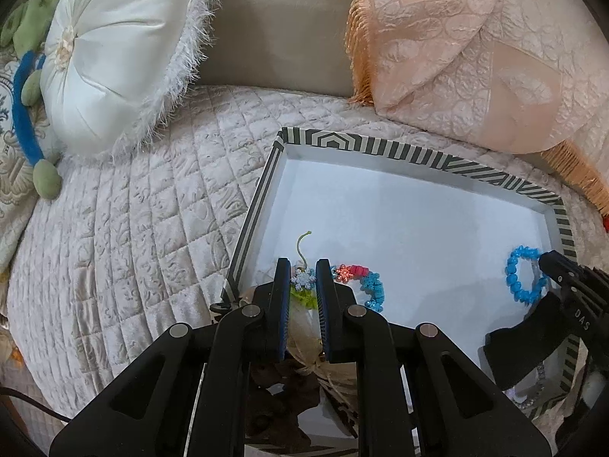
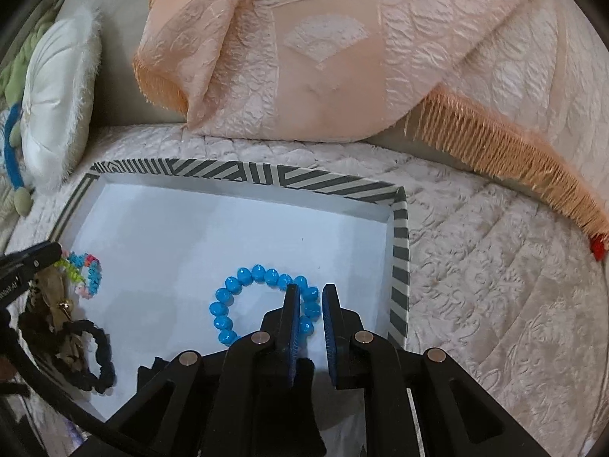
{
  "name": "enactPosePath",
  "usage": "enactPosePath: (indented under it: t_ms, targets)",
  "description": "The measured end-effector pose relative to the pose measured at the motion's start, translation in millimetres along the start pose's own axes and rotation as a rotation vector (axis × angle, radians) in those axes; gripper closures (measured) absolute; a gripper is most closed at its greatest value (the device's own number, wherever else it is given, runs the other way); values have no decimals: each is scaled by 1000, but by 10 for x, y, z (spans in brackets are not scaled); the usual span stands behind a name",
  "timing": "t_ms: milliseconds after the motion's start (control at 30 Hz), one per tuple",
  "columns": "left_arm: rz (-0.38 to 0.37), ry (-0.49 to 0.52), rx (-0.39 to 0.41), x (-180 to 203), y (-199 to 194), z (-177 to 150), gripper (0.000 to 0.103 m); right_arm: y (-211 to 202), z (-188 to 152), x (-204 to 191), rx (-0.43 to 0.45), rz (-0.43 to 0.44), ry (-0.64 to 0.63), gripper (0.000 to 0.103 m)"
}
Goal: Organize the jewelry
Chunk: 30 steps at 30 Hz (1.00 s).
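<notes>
Two grippers, both in your striped tray [image 2: 399,228]: right gripper [image 2: 310,299] nearly closed, pinching the blue bead bracelet [image 2: 243,278] on its right arc; left gripper [image 1: 303,272] narrow, straddling the snowflake charm [image 1: 303,278], grip uncertain.

Soft, even indoor light; sharp focus, fisheye bending and dark vignette at edges.

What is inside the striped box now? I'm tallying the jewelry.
Inside the striped box: a blue bead bracelet, a multicolored bracelet, a black scrunchie and a snowflake charm. The grippers cover the near end.
</notes>
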<state>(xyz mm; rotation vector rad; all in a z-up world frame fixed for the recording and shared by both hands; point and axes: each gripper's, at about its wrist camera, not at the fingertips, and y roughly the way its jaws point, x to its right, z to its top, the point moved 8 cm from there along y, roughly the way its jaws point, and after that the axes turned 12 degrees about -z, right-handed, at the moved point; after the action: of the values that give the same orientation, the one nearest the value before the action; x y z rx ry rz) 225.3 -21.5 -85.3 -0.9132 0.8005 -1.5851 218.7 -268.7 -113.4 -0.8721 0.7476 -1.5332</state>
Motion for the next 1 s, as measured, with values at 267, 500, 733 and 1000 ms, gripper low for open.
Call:
enactPosePath:
  t_ms: [267, 500, 733, 1000]
  targets:
    - [-9, 5, 9, 69, -90, -29, 58, -305, -60, 74, 36, 49, 44, 74]
    - [6, 12, 22, 127, -241, -159, 58, -576, -206, -38, 57, 96, 49, 74]
    - [12, 27, 64, 216, -522, -342, 58, -885, -378, -89, 63, 117, 72, 70]
    - [32, 60, 115, 331, -917, -555, 58, -1342, -521, -191, 103, 135, 45, 65]
